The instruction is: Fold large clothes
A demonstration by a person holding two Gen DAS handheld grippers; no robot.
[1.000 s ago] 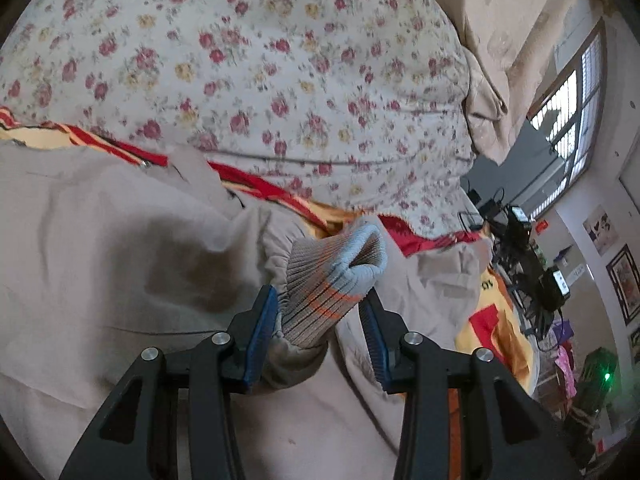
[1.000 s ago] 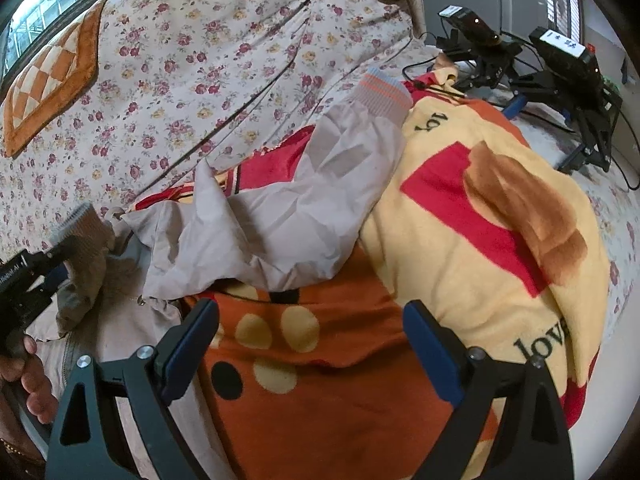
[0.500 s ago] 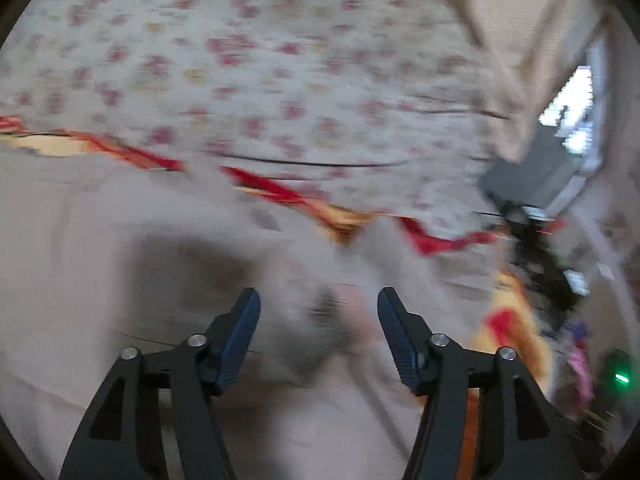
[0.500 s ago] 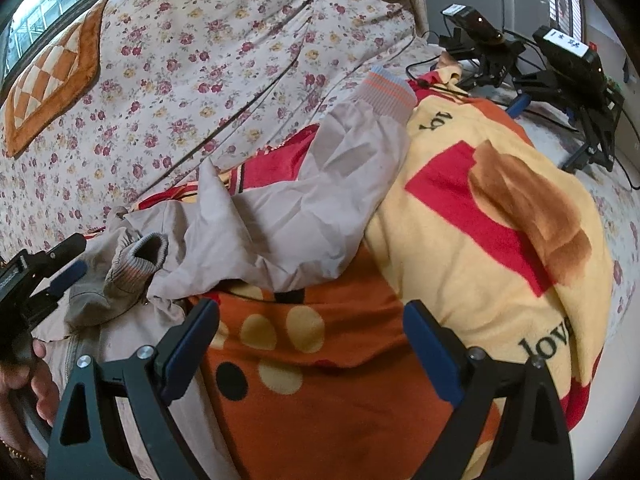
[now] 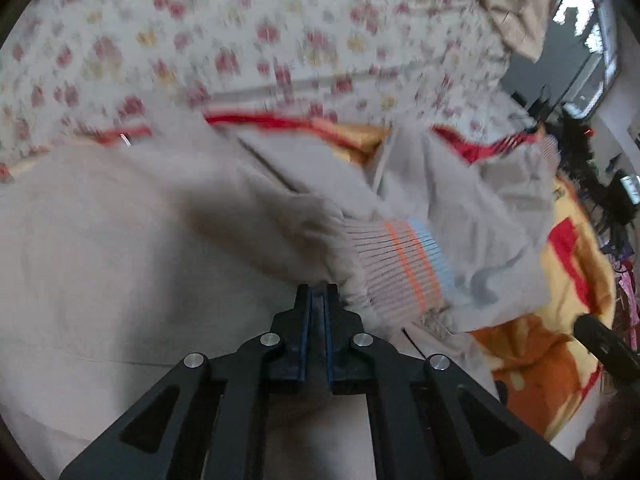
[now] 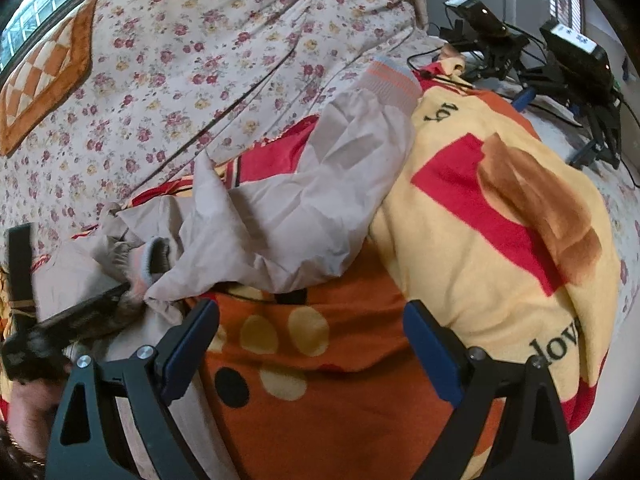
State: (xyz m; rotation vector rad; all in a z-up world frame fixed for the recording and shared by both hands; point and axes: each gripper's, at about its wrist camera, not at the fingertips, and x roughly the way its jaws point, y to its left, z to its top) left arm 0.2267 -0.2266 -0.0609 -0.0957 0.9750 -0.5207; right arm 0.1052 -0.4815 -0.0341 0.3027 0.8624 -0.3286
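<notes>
Dropped from between the jaws since a second ago, the ribbed cuff (image 5: pixel 404 264) lies on the beige jacket (image 5: pixel 120 248); left gripper (image 5: pixel 315 300) has just closed empty, right gripper (image 6: pixel 312 344) spread over the blanket (image 6: pixel 500 216).

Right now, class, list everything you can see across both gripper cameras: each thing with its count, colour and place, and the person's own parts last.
Jacket: one, beige, crumpled on the blanket.
Ribbed cuffs: two, beige with orange and blue stripes; one just right of the left gripper's tips, one at the far sleeve end.
Blanket: one, yellow, red and orange with dots, under the jacket.
Floral sheet: one, cream with red flowers, behind.
Checked cushion: one, orange and white, far left.
Camera stands: several, black, far right.
Left gripper: black, shut, nothing clearly between the pads.
Right gripper: black, open over the blanket.
Hand: one, holding the left gripper.
</notes>
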